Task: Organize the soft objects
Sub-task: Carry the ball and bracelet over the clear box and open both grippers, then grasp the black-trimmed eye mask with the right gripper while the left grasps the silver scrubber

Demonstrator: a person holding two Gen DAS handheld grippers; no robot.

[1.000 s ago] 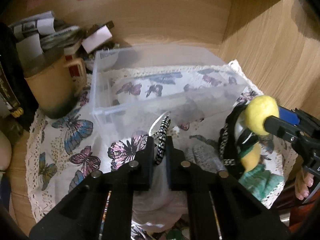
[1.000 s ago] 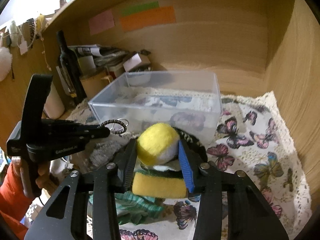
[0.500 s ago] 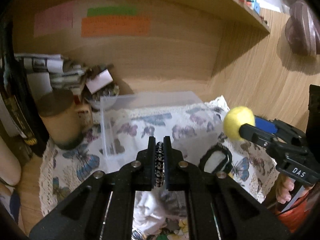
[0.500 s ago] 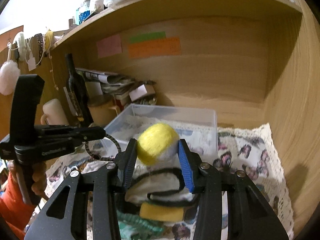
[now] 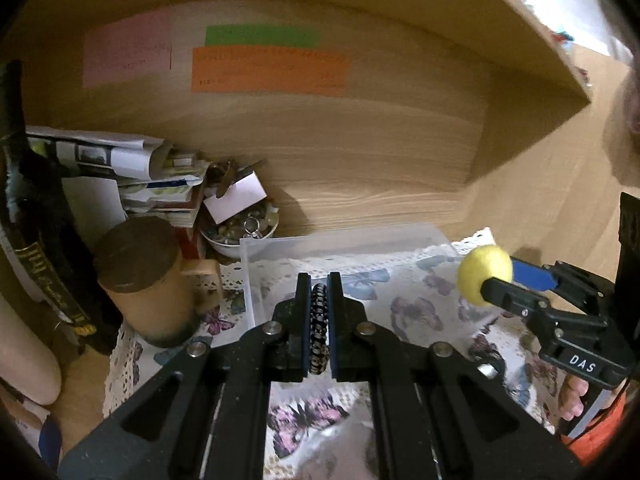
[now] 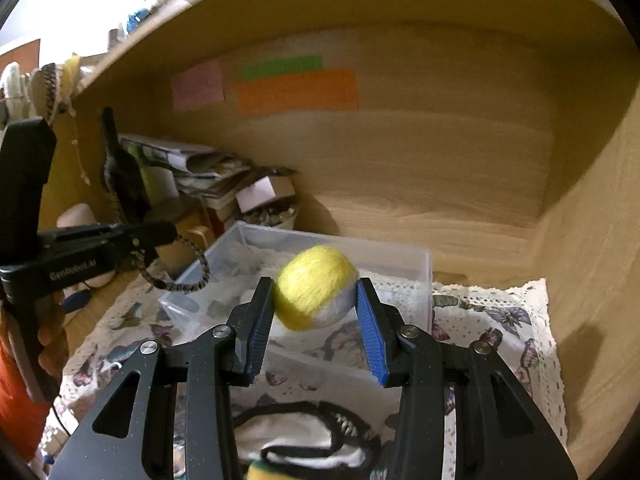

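My left gripper is shut on a braided black-and-white cord loop, held in the air above the clear plastic bin. The loop hangs from it in the right wrist view. My right gripper is shut on a yellow and grey felt ball, raised over the near side of the bin. The ball also shows in the left wrist view. A white pouch with black trim and a yellow sponge lie on the butterfly cloth below my right gripper.
A brown lidded mug, a dark bottle, stacked papers and a bowl of small stones crowd the back left. Wooden walls close the back and right. Coloured paper notes are stuck on the back wall.
Both grippers have risen from the cloth with their objects, and the views have tilted up toward the back wall. The pile of soft things has dropped low in the right wrist view.
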